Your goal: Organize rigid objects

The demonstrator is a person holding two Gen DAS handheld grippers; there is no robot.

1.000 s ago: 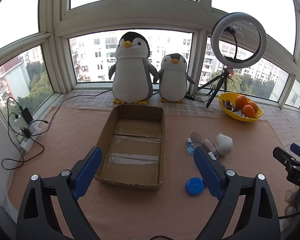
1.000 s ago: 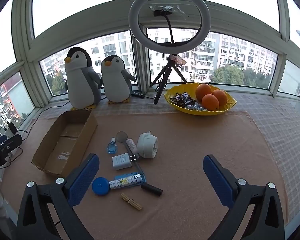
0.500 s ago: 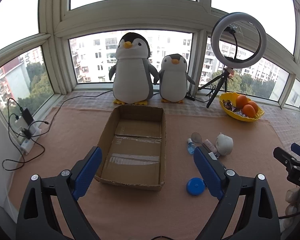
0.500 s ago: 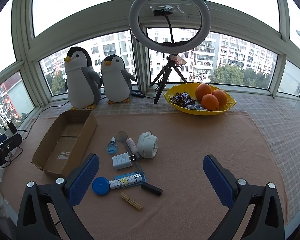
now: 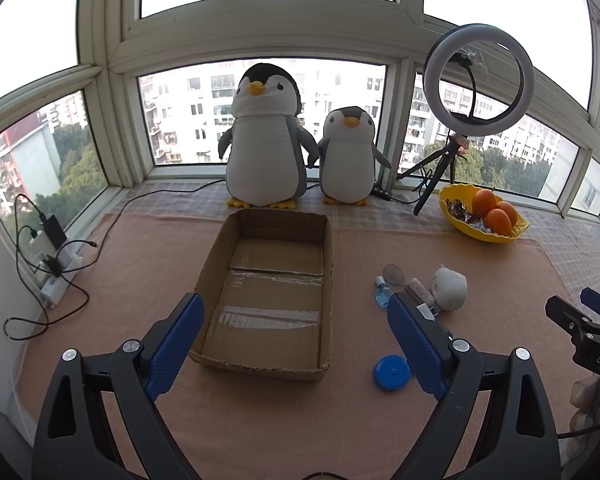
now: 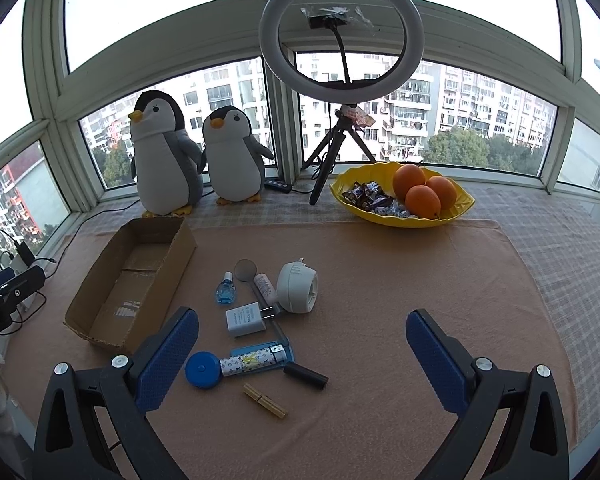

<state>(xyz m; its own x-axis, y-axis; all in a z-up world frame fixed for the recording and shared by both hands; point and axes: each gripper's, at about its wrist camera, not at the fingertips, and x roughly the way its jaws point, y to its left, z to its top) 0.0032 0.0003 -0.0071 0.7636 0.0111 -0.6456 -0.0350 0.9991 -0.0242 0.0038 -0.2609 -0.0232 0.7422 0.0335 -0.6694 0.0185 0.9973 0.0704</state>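
Observation:
An empty cardboard box (image 5: 268, 296) (image 6: 132, 284) lies open on the orange cloth. Right of it lies a cluster of small objects: a blue round tape measure (image 6: 201, 369) (image 5: 391, 367), a white charger (image 6: 246, 319), a white round device (image 6: 297, 287) (image 5: 449, 287), a small blue bottle (image 6: 225, 293) (image 5: 383, 295), a patterned tube (image 6: 246, 362), a black cylinder (image 6: 305, 375) and a wooden clothespin (image 6: 264, 400). My left gripper (image 5: 296, 344) is open and empty above the box's near edge. My right gripper (image 6: 302, 360) is open and empty, above the cluster's near side.
Two plush penguins (image 5: 266, 140) (image 5: 348, 156) stand behind the box. A ring light on a tripod (image 6: 342, 40) and a yellow fruit bowl (image 6: 402, 196) with oranges stand at the back right. A power strip with cables (image 5: 48, 268) lies at the left edge.

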